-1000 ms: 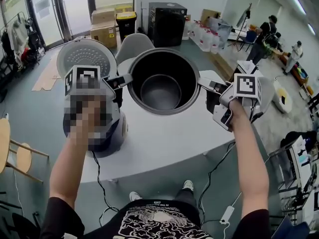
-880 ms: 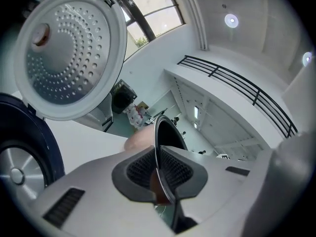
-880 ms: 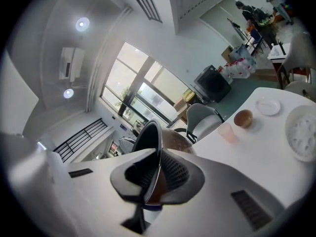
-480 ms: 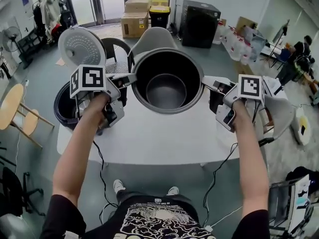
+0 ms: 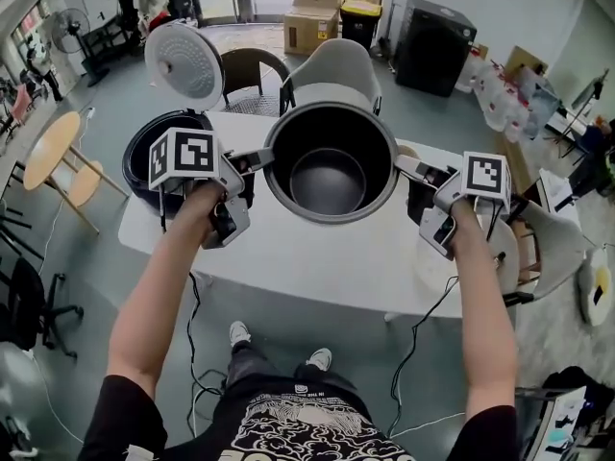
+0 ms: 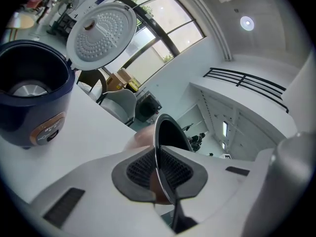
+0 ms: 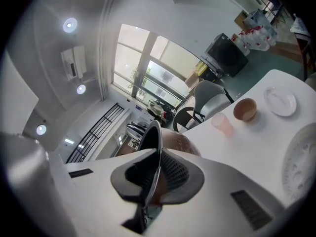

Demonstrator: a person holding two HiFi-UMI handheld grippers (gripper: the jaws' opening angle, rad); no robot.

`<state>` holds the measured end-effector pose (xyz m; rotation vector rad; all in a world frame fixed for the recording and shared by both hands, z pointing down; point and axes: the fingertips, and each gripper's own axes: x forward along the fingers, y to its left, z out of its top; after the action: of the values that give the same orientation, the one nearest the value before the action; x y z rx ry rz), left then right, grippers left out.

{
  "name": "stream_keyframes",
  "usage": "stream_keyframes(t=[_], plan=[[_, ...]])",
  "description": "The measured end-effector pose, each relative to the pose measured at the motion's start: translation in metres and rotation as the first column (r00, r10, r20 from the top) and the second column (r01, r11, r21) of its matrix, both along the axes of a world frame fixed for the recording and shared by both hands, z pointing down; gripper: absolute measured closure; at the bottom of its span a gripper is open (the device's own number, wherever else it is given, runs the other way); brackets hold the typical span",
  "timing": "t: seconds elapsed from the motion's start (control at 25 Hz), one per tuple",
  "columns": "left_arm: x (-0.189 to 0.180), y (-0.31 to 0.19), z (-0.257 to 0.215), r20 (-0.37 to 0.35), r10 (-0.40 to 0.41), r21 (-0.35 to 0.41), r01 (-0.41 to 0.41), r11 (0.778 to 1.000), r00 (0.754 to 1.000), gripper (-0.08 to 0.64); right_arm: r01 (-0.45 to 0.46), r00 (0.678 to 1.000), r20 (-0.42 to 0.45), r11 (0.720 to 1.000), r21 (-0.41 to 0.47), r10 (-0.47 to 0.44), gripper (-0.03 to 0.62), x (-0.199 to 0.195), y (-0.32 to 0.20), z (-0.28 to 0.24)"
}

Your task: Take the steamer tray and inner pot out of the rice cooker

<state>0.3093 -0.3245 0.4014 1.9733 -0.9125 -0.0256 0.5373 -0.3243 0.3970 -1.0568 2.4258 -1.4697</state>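
Note:
Both grippers hold the dark metal inner pot (image 5: 332,166) by its rim, just above the white table (image 5: 317,267). My left gripper (image 5: 261,158) is shut on the rim's left side and my right gripper (image 5: 404,166) on its right side. The thin rim (image 6: 165,132) runs between the left pads in the left gripper view. The rim (image 7: 153,137) shows the same way in the right gripper view. The dark blue rice cooker (image 5: 144,152) stands at the table's left end with its lid (image 5: 184,58) raised. A white perforated steamer tray (image 7: 301,164) lies on the table at the right.
A brown bowl (image 7: 245,109), a pink cup (image 7: 223,124) and a small white plate (image 7: 280,100) stand on the table's far right part. A grey chair (image 5: 332,70) and a brown chair (image 5: 248,70) sit behind the table. Cables hang below its front edge.
Both grippers have carried the inner pot to the right, away from the rice cooker, and lower over the table. Their grip on the rim has stayed the same.

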Motion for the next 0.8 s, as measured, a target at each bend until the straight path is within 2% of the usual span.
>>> stream_keyframes(t=[0.32,0.44,0.64,0.8], plan=[[-0.004,0.0,0.014,0.037,-0.033,-0.074,0.035,0.997,0.999,0.523,0.006,1.0,0.001,0.996,-0.088,-0.006,0.555,-0.004,-0.005,0.019],[-0.006,-0.006,0.043,0.058,-0.026,-0.101,0.031,0.994,0.998,0.522,-0.006,1.0,-0.005,0.992,-0.125,0.006,0.555,-0.006,-0.008,0.047],[-0.025,-0.016,0.117,0.071,0.0,-0.158,0.012,0.987,0.997,0.52,-0.042,0.999,-0.005,0.98,-0.193,0.042,0.557,-0.027,-0.014,0.118],[-0.023,-0.012,0.142,0.078,0.006,-0.201,0.01,0.98,0.997,0.52,-0.056,0.998,-0.014,0.97,-0.238,0.054,0.555,-0.026,-0.012,0.143]])
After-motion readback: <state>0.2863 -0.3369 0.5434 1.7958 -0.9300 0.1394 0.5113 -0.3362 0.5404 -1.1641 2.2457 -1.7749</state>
